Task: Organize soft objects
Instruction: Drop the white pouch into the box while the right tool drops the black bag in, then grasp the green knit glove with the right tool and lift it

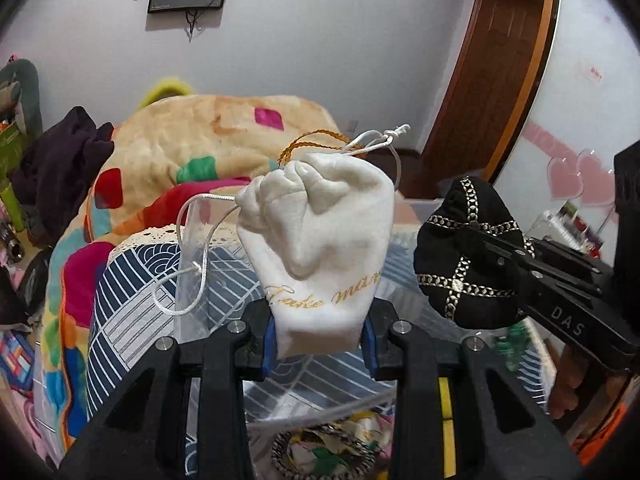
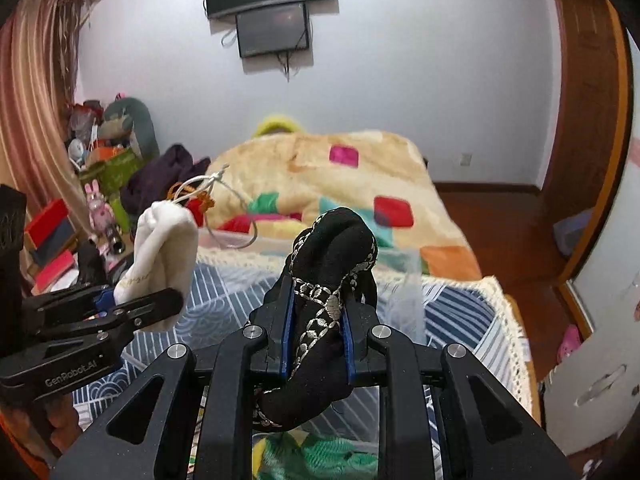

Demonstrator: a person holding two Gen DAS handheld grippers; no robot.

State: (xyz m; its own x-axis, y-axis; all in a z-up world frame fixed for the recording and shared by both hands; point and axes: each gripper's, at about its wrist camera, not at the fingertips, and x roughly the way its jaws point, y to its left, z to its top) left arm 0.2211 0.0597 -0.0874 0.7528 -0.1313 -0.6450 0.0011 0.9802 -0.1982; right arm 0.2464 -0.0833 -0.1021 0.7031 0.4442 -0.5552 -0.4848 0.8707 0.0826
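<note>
white pouch [image 1: 320,248] sits squeezed between the left gripper [image 1: 318,346] jaws, its cord [image 1: 192,264] hanging off one side. black pouch [image 2: 320,320] is pinched tight in the right gripper [image 2: 316,346] jaws.

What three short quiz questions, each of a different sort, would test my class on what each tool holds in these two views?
1. True or false: the left tool grips a white fabric drawstring pouch with gold lettering.
2. What does the right tool hold? A. a green knitted item B. a black fabric pouch with gold-patterned trim C. nothing
3. Fill in: the white cords hang from the pouch's ____ end.

Key
1. True
2. B
3. Gathered top, the end away from the tool's pads.
</note>
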